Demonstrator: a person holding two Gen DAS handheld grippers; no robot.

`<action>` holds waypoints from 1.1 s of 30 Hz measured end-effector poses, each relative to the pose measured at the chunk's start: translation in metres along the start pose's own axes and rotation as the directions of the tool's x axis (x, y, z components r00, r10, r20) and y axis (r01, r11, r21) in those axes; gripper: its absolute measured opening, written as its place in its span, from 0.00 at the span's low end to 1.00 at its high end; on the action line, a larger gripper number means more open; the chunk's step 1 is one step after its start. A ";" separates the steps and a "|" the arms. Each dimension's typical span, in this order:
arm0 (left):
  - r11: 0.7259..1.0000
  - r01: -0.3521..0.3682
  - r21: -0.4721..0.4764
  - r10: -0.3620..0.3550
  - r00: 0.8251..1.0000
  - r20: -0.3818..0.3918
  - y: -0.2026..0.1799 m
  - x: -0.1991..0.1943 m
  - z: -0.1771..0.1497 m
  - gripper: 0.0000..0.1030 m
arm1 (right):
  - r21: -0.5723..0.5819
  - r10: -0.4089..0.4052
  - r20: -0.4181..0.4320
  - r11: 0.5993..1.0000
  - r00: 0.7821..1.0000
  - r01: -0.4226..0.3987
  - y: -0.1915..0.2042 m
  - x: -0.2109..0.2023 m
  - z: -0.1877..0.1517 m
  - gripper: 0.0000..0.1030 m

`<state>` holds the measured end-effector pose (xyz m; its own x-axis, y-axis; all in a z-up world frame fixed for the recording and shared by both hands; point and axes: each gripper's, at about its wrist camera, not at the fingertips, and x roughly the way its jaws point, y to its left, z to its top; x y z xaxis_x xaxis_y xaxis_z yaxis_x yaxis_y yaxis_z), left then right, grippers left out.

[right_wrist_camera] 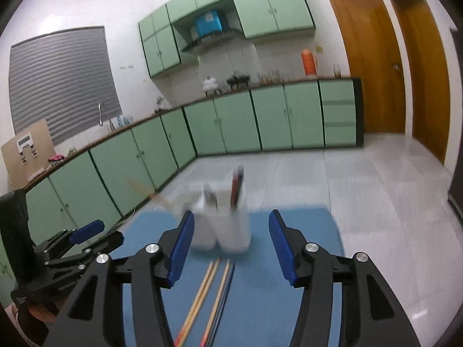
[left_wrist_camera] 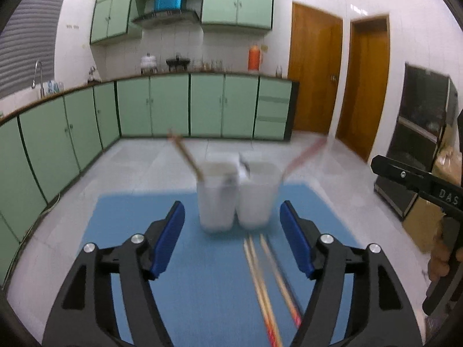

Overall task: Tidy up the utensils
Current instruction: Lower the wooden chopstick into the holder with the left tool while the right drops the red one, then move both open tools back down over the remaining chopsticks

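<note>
Chopsticks [left_wrist_camera: 262, 283] before utensil-filled cups [left_wrist_camera: 235, 199].

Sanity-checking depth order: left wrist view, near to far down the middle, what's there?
left gripper, open → loose chopsticks on the blue mat → two white holders side by side → tiled floor → green base cabinets.

Blue mat [left_wrist_camera: 124, 217] on a pale tiled floor [left_wrist_camera: 139, 156], two white cups [left_wrist_camera: 235, 202] touching, chopsticks [left_wrist_camera: 260, 277] just beside them
</note>
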<state>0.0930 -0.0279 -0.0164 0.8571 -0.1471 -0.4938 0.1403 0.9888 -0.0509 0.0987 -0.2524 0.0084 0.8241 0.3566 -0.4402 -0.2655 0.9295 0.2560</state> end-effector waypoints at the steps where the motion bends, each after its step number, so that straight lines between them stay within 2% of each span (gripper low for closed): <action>1: 1.000 0.000 0.005 0.000 1.000 -0.024 0.000 0.001 -0.011 0.67 | 0.000 -0.013 -0.021 1.000 1.000 0.013 0.000 0.000 -0.011 0.52; 2: 1.000 0.002 0.007 -0.002 0.999 -0.049 0.001 0.002 -0.020 0.69 | -0.002 -0.030 -0.051 1.000 0.998 0.030 0.001 0.000 -0.030 0.53; 4: 1.000 0.006 0.003 -0.005 0.994 -0.113 0.003 0.005 -0.044 0.76 | 0.008 -0.027 -0.109 1.000 0.994 0.028 0.001 0.000 -0.056 0.65; 8: 1.000 0.000 -0.005 -0.001 0.981 -0.196 0.010 0.010 -0.075 0.82 | 0.018 -0.033 -0.233 0.999 0.972 0.038 0.003 0.003 -0.112 0.69; 10: 1.000 -0.007 -0.009 0.005 0.972 -0.233 0.015 0.012 -0.090 0.86 | 0.025 -0.046 -0.280 0.998 0.959 0.055 0.004 0.006 -0.133 0.76; 17: 1.000 -0.030 0.009 0.032 0.951 -0.308 0.017 0.010 -0.124 0.87 | 0.002 -0.060 -0.333 0.998 0.941 0.065 0.011 0.002 -0.169 0.76; 24: 0.999 -0.018 0.034 0.028 0.945 -0.325 0.008 0.003 -0.134 0.87 | -0.035 -0.047 -0.348 0.999 0.936 0.037 0.025 0.003 -0.179 0.62; 33: 0.999 0.008 0.047 0.008 0.947 -0.321 -0.002 0.003 -0.133 0.87 | -0.160 -0.114 -0.366 0.985 0.924 0.058 0.046 0.009 -0.188 0.41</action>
<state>0.0297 -0.0267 -0.1330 0.6537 -0.1235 -0.7466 0.1701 0.9853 -0.0141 -0.0001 -0.1892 -0.1454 0.6084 0.2582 -0.7504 -0.2942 0.9516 0.0889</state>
